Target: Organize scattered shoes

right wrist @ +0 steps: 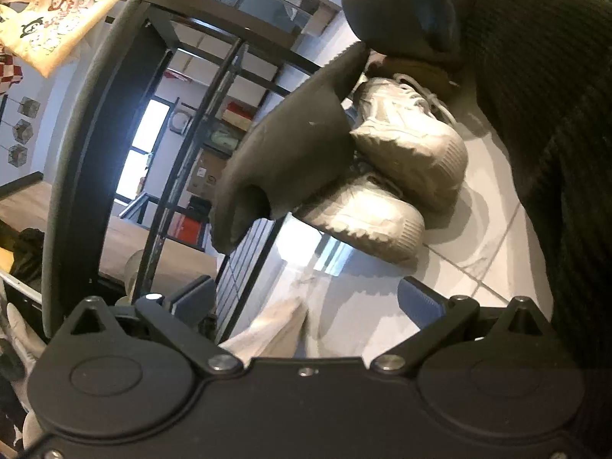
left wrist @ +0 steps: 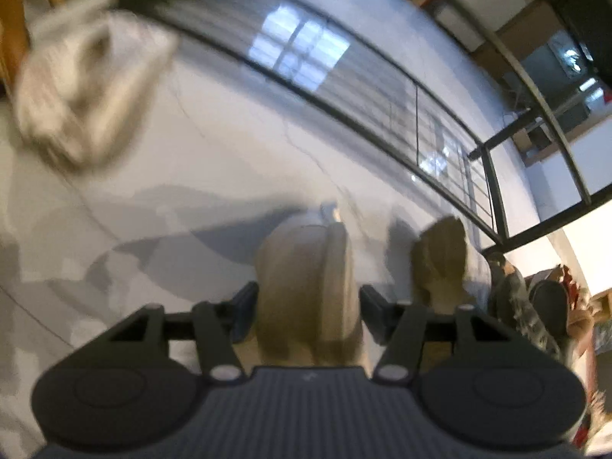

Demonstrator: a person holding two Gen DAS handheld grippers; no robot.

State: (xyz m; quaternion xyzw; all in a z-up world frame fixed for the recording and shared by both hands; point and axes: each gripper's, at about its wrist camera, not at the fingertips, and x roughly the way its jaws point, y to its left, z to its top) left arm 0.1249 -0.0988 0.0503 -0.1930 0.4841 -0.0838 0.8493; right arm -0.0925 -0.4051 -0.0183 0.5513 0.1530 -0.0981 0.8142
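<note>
Floor: a pale tiled floor (left wrist: 237,122) is seen in both views, with window light mirrored in it.
Rack: a black metal-framed rack (left wrist: 493,199) with thin rails is seen beyond the shoes in the left wrist view; its uprights (right wrist: 160,206) fill the left of the right wrist view.
Sleeve: a dark knitted sleeve (right wrist: 543,122) blocks the right edge of the right wrist view.
Dark slipper: a dark grey slipper (right wrist: 290,160) is held up in front of the sneakers, partly hiding them.
White sneakers: two white sneakers (right wrist: 405,153) are lying on the floor, touching each other.
Beige shoe: a beige shoe (left wrist: 306,290) is clamped between the fingers of the left gripper (left wrist: 308,306); a second beige shoe (left wrist: 443,264) stands just beside it.
Blurred shoe: a whitish shoe (left wrist: 84,95) is seen at upper left, too blurred for detail.
Right gripper: the fingers of the right gripper (right wrist: 306,298) are set apart, nothing between them.
Tote bag: a cream bag (right wrist: 49,26) with cartoon prints is hung at upper left.
Writing: none can be read.
</note>
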